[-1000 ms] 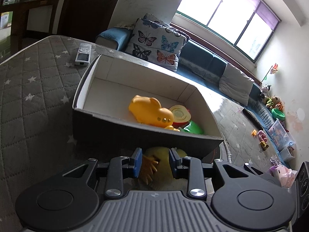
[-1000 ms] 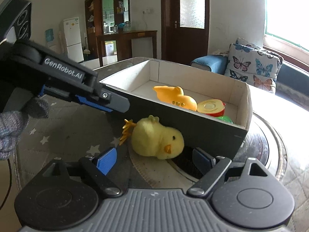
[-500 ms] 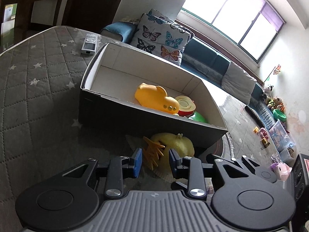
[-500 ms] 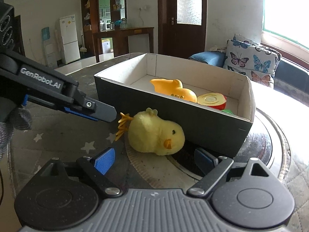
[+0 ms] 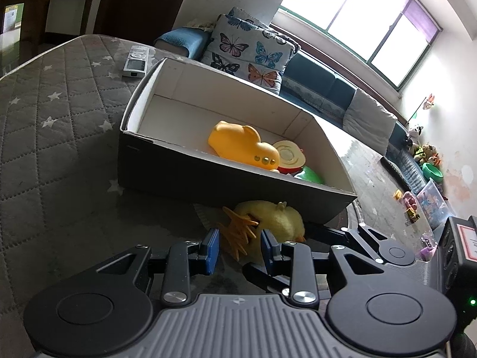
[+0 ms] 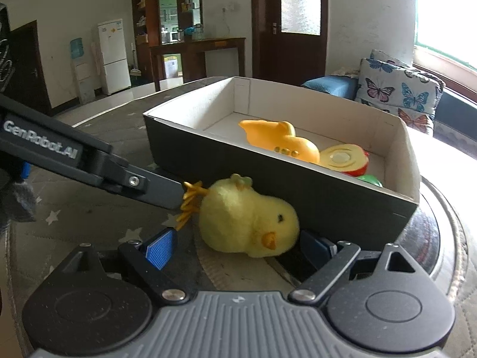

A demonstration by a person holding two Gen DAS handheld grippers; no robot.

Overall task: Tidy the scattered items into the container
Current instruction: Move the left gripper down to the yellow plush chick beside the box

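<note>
The table (image 5: 53, 137) is covered by a grey quilted cloth with white stars; a round dark disc (image 6: 429, 232) is seen under the right end of the container. The container (image 6: 268, 176), a dark box with a white inside, is set across the table, its long near wall facing both cameras. Inside it, toward the right end, an orange toy (image 6: 280, 141), a red-rimmed apple half (image 6: 345, 158) and a green piece (image 6: 369, 180) are noted, lying close together. A remote control (image 5: 135, 65) is seen on the cloth beyond the far left corner of the container.

The plush chick (image 6: 247, 217), yellow with orange feet, is found lying on its side on the table, outside the container and right against its near wall, beak toward the right wrist camera.

Right gripper (image 6: 238, 247): fingers spread wide, one pad on each side of the chick, not pressed on it; nothing is held. Left gripper (image 5: 240, 246): fingers apart with the chick's orange feet between them; no pressing of the pads on the feet is seen. In the right wrist view one left finger (image 6: 155, 188) is seen reaching in from the left, its tip at the feet
</note>
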